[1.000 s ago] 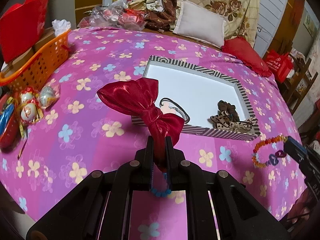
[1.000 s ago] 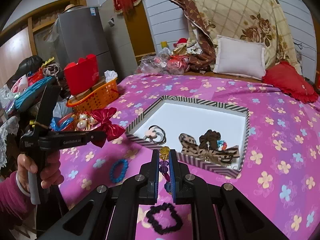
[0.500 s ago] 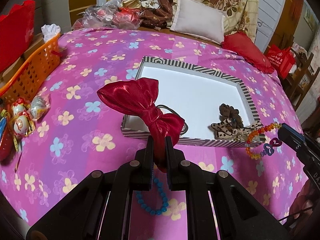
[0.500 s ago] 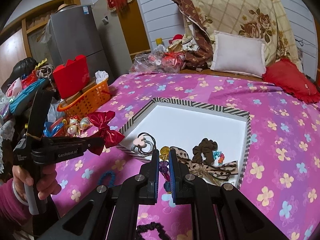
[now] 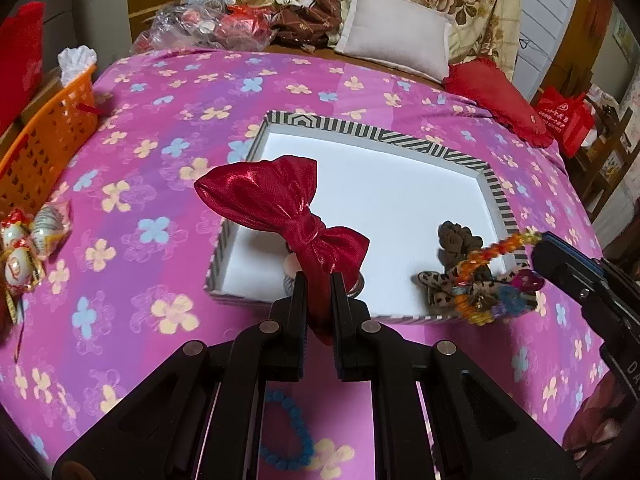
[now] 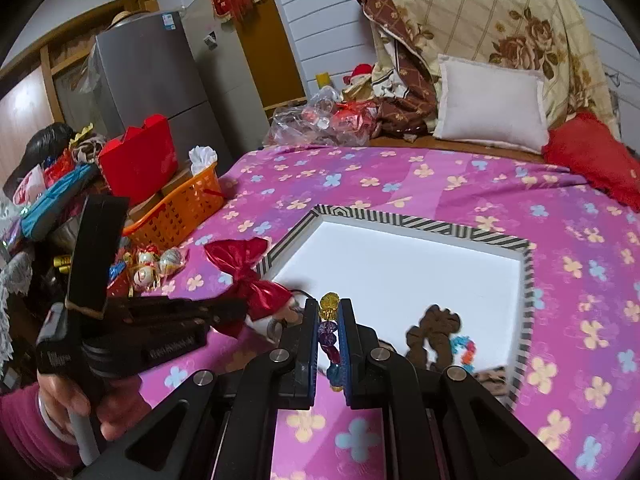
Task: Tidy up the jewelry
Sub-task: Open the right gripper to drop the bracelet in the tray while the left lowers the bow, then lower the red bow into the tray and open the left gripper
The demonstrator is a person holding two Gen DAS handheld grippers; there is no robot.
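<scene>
left tool point(image 5: 319, 294) clamping red bow point(image 5: 280, 208), now hanging over tray's point(image 5: 376, 136) near-left corner | right tool point(image 6: 329, 330) gripping beaded bracelet point(image 6: 330, 336), now reaching the near rim | both have closed in on tray; release looking due next

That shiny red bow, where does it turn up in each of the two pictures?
Left wrist view: red bow at centre, pinched by the left gripper, over the box's near-left corner.
Right wrist view: red bow left of centre, beside the box.
Shared landmark: striped box.
</scene>
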